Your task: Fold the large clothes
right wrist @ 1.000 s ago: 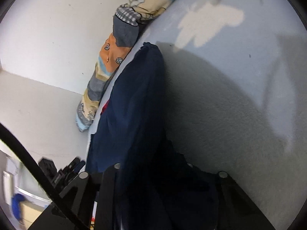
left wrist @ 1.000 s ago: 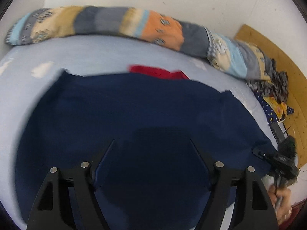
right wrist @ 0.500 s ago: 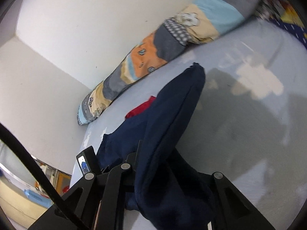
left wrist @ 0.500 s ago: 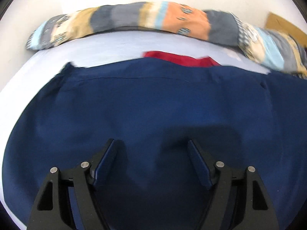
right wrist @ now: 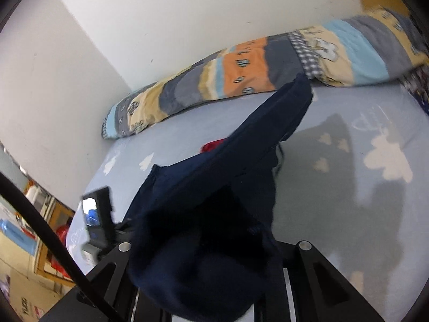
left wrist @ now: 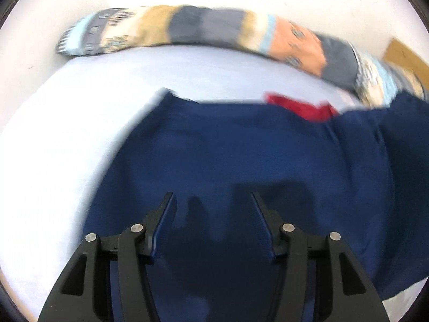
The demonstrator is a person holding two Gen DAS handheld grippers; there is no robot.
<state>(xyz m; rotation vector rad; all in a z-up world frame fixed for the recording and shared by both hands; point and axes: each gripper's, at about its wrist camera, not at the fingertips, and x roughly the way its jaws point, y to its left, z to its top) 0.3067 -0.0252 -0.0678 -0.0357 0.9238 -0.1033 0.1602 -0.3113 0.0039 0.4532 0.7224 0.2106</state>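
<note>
A large navy garment [left wrist: 241,147] lies spread on the light blue bed sheet [left wrist: 67,134]. My left gripper [left wrist: 211,196] hovers over its near part. Its jaws are closing, with a gap between the pads and only flat cloth below them. In the right wrist view a bunched edge of the navy garment [right wrist: 241,166] is lifted off the sheet and drapes over my right gripper [right wrist: 209,241], which is shut on it. The cloth hides that gripper's fingertips. The left gripper's body [right wrist: 99,220] shows at the garment's left edge.
A long patchwork pillow [left wrist: 201,26] lies along the white wall at the back of the bed. A red garment [left wrist: 303,107] peeks out behind the navy one. Brown cardboard [left wrist: 405,56] stands at the far right, and a pile of patterned clothes [right wrist: 418,86] lies near it.
My right gripper has risen and rolled, lifting the navy garment's edge off the sheet. The left gripper's jaws have narrowed, and it has shifted towards the garment's left side.
</note>
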